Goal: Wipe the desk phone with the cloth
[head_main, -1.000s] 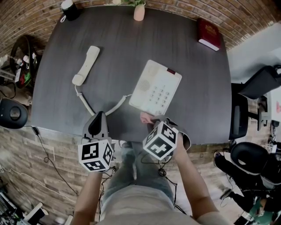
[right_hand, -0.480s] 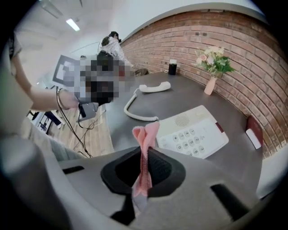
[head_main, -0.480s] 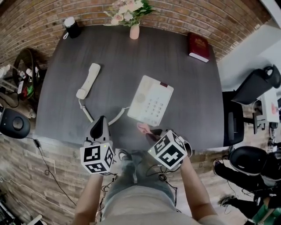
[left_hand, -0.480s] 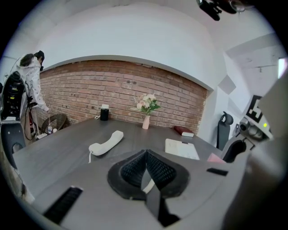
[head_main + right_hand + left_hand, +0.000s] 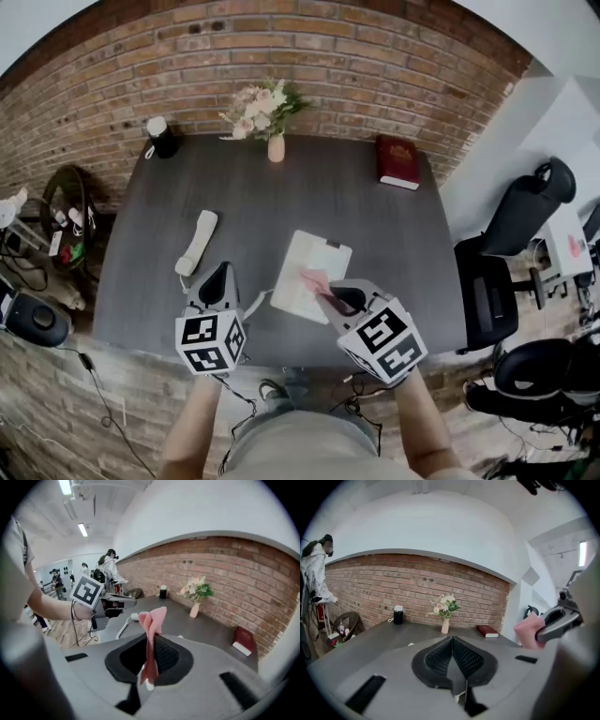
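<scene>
Both forearms reach forward from the bottom of the head view, with the two grippers side by side above the near edge of the counter.

The left gripper points away from the person, left of the phone and close to the coiled cord. Its own view shows the jaws pressed together with nothing between them.

The right gripper is angled inward toward the left, with its tip over the near part of the phone. Its jaws are clamped on a pink cloth. The cloth stands up in a bunched fold above the jaws, and a short tail hangs below them. From the head view the cloth lies over the phone's near edge. Contact between cloth and phone cannot be confirmed.

The phone base sits near the centre of the counter. Its handset lies off the cradle to the left, apart from the base and joined to it by the cord.

Only the head view shows the phone base. The left gripper view looks level across the counter to a vase of flowers, a red book and a dark canister along the brick wall, with the cloth at its right edge. The right gripper view takes in the left gripper's marker cube and people standing in the room beyond.
</scene>
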A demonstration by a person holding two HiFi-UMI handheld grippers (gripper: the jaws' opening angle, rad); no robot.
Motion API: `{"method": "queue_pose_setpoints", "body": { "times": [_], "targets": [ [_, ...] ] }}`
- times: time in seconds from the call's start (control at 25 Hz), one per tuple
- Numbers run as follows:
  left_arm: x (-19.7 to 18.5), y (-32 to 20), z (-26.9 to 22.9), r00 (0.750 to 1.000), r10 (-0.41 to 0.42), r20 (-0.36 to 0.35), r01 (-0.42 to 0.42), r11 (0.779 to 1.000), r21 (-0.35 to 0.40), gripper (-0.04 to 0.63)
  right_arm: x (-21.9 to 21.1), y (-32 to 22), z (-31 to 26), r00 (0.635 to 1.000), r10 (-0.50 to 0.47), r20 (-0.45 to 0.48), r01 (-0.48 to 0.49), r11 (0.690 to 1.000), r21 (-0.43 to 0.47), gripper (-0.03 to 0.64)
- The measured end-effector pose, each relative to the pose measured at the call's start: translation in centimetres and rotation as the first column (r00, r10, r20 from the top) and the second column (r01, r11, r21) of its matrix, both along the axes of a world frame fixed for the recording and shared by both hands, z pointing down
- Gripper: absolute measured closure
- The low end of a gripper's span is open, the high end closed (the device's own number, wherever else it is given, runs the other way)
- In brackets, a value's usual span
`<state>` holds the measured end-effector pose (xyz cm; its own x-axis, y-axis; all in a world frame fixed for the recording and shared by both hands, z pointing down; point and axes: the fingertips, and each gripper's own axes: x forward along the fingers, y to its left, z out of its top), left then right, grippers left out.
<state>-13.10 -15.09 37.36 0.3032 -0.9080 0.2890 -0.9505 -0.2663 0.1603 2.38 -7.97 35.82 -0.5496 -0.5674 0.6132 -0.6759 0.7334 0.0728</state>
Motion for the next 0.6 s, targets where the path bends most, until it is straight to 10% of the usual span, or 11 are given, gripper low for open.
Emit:
{"method": "queue_pose_setpoints", "body": {
  "times": [0.2, 0.4, 0.6],
  "targets": [
    [0.7, -2.8, -5.7, 1.000, 0.016, -0.003, -0.016, 0.993, 0.113, 0.591, 4.0, -3.5, -5.7, 0.977, 0.173, 0.128, -0.200, 0.947, 0.252, 0.597],
    [2.3, -4.5, -9.2, 0.999, 0.041, 0.002, -0.040, 0.980, 0.197, 0.591, 9.1, -5.2, -9.5, 0.917, 0.330, 0.225, -0.399, 0.768, 0.501, 0.597],
    [3.9, -5.1, -10.6, 0.998, 0.064, -0.001, -0.062, 0.966, 0.251, 0.591, 14.0, -5.2, -10.9, 0.804, 0.458, 0.379, -0.594, 0.593, 0.544, 0.597]
  ]
}}
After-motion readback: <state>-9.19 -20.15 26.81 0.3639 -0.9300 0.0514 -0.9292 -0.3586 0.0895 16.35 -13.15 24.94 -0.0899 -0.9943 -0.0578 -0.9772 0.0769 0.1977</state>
